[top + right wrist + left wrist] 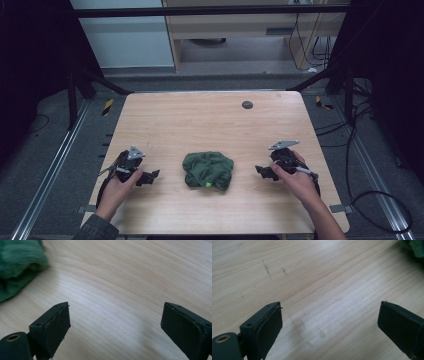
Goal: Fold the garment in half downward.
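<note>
Both the left gripper (pixel 150 177) and right gripper (pixel 262 171) sit with jaws spread wide and empty either side of the crumpled green cloth (pixel 208 170) mid-table (pixel 210 120), so honestly a shallow pinch could just drag the wad instead of lifting it.

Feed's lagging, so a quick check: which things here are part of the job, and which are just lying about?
Part of the job:
- green cloth, crumpled mid-table
- left tongs, open, beside the cloth, not touching it
- right tongs, open, on its other side, also apart

Just lying about:
- dark round spot near the table's far edge
</note>
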`<state>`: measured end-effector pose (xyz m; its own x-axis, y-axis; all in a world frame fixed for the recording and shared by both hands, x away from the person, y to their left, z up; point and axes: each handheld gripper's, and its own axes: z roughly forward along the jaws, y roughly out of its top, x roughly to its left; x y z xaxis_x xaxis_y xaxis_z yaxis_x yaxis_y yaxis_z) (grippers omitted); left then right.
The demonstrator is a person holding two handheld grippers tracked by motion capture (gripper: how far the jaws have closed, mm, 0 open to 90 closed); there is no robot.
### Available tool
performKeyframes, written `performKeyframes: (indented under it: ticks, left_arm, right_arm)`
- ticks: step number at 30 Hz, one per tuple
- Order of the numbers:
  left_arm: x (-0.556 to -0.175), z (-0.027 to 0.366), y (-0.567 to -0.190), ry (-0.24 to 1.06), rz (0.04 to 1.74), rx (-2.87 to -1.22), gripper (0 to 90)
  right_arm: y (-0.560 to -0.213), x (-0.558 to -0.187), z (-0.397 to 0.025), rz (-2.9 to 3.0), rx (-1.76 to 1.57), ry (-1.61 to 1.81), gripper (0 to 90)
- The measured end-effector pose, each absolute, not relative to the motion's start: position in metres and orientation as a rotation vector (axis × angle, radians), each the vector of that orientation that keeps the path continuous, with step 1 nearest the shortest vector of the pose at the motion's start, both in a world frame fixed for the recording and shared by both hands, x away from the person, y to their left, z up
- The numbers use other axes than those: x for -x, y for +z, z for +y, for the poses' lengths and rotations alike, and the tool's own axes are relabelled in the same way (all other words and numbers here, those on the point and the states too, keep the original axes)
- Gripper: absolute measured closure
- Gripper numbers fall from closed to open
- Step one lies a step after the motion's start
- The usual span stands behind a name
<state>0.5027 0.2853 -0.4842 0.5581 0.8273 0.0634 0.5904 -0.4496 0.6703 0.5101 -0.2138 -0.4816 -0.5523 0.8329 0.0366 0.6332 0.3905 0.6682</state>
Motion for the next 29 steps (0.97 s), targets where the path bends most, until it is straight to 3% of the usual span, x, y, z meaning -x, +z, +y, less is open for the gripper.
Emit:
performKeyframes:
  ticks: [14, 29]
  left_arm:
    - [-0.522, 0.295, -0.501, 0.53, 1.212, -2.102, 4.7]
    - [-0.523, 0.294, -0.508, 0.548, 1.251, -2.071, 0.0]
  right_arm:
    - [-0.504, -0.537, -0.223, 2.179, -1.437, 0.892, 6.8]
    - [-0.512, -0.538, -0.212, 2.036, -1.493, 0.87, 0.2]
